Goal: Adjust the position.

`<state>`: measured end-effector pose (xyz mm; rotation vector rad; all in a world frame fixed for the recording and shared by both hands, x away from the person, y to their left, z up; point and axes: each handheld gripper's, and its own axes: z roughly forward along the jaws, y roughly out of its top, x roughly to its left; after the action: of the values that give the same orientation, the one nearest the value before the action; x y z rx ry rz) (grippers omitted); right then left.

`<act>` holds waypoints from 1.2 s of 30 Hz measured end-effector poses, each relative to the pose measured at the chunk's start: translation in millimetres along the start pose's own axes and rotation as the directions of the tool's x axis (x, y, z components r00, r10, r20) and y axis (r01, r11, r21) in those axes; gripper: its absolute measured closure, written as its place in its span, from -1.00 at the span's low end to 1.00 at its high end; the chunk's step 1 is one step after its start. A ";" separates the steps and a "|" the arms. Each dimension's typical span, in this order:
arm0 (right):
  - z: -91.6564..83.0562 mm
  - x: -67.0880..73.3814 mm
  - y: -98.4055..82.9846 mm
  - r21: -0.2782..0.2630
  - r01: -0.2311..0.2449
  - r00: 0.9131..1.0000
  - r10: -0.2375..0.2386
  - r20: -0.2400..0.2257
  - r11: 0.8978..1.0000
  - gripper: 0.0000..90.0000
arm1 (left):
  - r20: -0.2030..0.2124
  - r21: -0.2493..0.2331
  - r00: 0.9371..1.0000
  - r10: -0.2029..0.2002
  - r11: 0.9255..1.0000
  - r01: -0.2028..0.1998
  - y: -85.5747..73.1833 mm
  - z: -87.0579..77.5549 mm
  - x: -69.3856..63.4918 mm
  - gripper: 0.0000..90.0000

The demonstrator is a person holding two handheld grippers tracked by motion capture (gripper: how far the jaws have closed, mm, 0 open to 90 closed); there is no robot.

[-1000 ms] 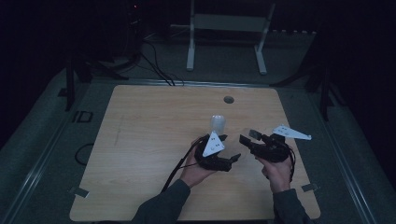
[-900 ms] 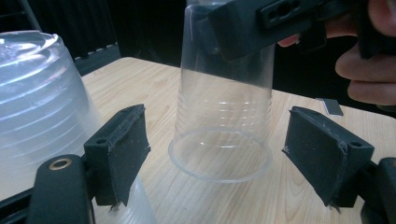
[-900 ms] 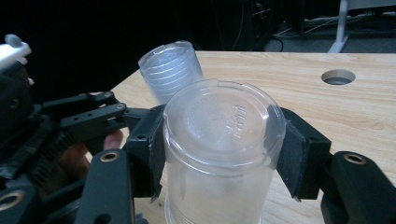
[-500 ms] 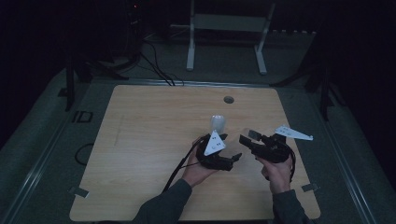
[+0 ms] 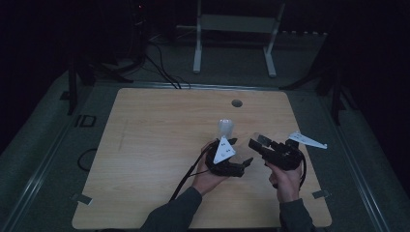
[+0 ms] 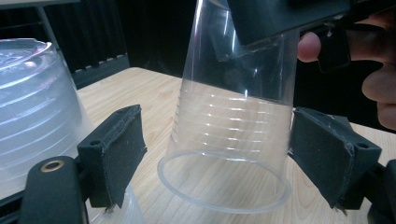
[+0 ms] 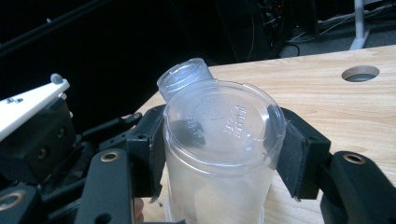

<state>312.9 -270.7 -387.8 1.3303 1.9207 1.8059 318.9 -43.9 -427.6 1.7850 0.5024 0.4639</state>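
My right gripper is shut on a clear plastic cup, its pads pressing the wall just below the base. In the left gripper view that cup hangs rim-down over the table, between the pads of my left gripper. Those jaws have just been opening; the left pad stands apart from the cup. A second clear cup stack stands upside down beside it. In the high view the left gripper and the right gripper meet near the table's front, with the stack just behind.
The wooden table has a round hole near its far edge. A white metal stand and cables sit on the dark floor behind. The left gripper's cable trails to the front edge.
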 end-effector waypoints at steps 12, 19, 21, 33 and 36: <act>-3.1 -2.6 -3.2 -0.067 -0.072 0.997 0.071 -0.021 0.995 -0.08 | 0.004 -0.010 1.000 -0.010 1.000 0.011 -0.5 5.3 -3.0 -0.59; -1.3 -4.1 -6.3 -0.071 -0.100 0.995 0.098 -0.036 0.992 -0.08 | 0.007 -0.015 1.000 -0.007 1.000 0.007 0.9 8.2 -4.3 -0.56; -0.8 -4.4 -6.9 -0.067 -0.106 0.994 0.103 -0.040 0.992 -0.08 | 0.008 -0.015 1.000 -0.008 1.000 0.008 1.1 8.7 -4.1 -0.56; 0.4 -5.1 -9.0 -0.060 -0.117 0.992 0.114 -0.051 0.991 -0.08 | 0.005 -0.005 1.000 0.003 1.000 -0.002 0.9 10.0 -3.3 -0.39; 0.5 -5.5 -9.4 -0.060 -0.119 0.992 0.116 -0.055 0.991 -0.08 | 0.006 -0.003 1.000 0.011 1.000 -0.011 0.9 9.3 -3.9 -0.36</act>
<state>312.0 -272.9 -398.4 1.4174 1.8294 1.9563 320.9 -53.7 -429.4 1.7868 0.4876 0.4667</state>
